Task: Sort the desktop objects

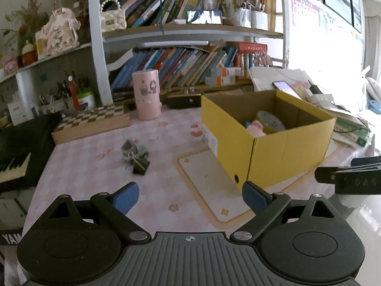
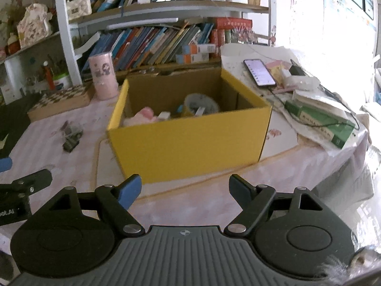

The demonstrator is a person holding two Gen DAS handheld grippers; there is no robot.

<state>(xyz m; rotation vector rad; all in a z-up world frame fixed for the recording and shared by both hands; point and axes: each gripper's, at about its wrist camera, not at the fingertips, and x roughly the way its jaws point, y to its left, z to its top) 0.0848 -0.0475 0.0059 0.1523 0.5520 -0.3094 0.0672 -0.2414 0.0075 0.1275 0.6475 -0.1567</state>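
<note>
Both the left gripper [image 1: 190, 196] and right gripper [image 2: 185, 190] are apart and empty; next grasp the binder clip [image 1: 140, 166] (mid-table) for the yellow box [image 1: 269, 143].

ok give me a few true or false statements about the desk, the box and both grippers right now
1. The yellow cardboard box is empty. False: it holds a roll of tape and a pink item.
2. The left gripper is open with nothing between its fingers. True.
3. The small dark binder clip bundle lies inside the box. False: it lies on the pink tablecloth, left of the box.
4. The pink cylindrical canister stands upright. True.
5. The right gripper grips a phone. False: it is open and empty.
</note>
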